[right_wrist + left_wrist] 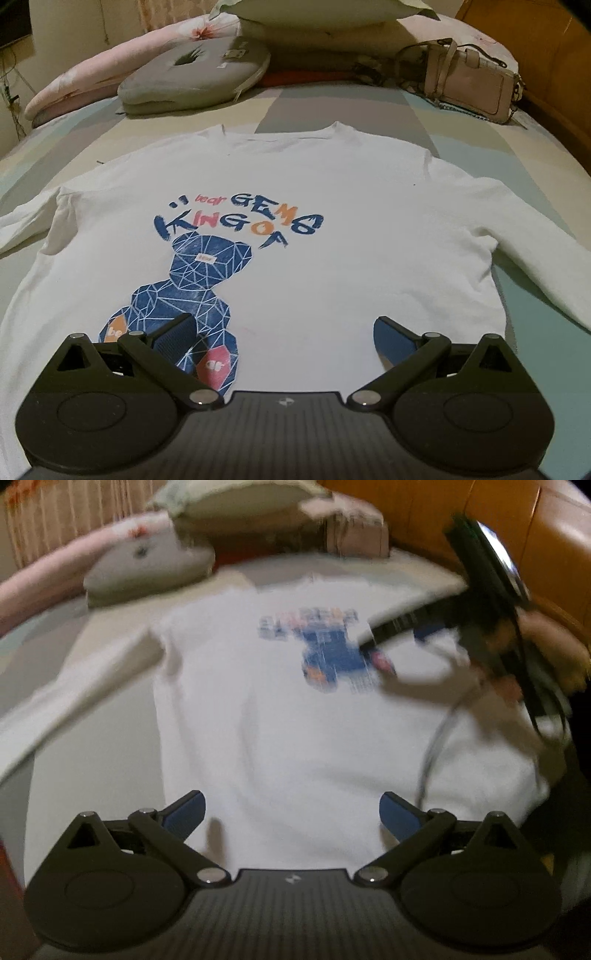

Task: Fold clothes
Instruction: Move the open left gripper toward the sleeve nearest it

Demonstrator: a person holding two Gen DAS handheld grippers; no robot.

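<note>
A white shirt [332,236] lies flat and face up on the bed [461,122], collar toward the top of the frame and hem at the bottom, so its long axis runs away from both cameras; nothing is folded yet, by the look of it. At the far left of the right wrist view the left sleeve [22,229] stretches out sideways past the frame edge. Next comes the blue bear print [199,291], left of centre on the chest, and the right claw [282,339] hovers at lower centre just over the hem, its blue pads spread wide and holding nothing. To the right the other sleeve [546,273] angles down toward the lower right corner. Behind the collar sit a grey cushion [192,77] at upper left and a pale handbag [469,85] at upper right. The left wrist view is badly blurred: the left claw [291,814] is also spread and empty, low over the shirt's lower half, with a sleeve [74,698] trailing to the left edge. At the right of that view the other claw and a hand [546,642] show as dark smears above the shirt. Each claw seems nearer the sleeve on its own side, so a first fold inward across the long axis looks the likely move.
</note>
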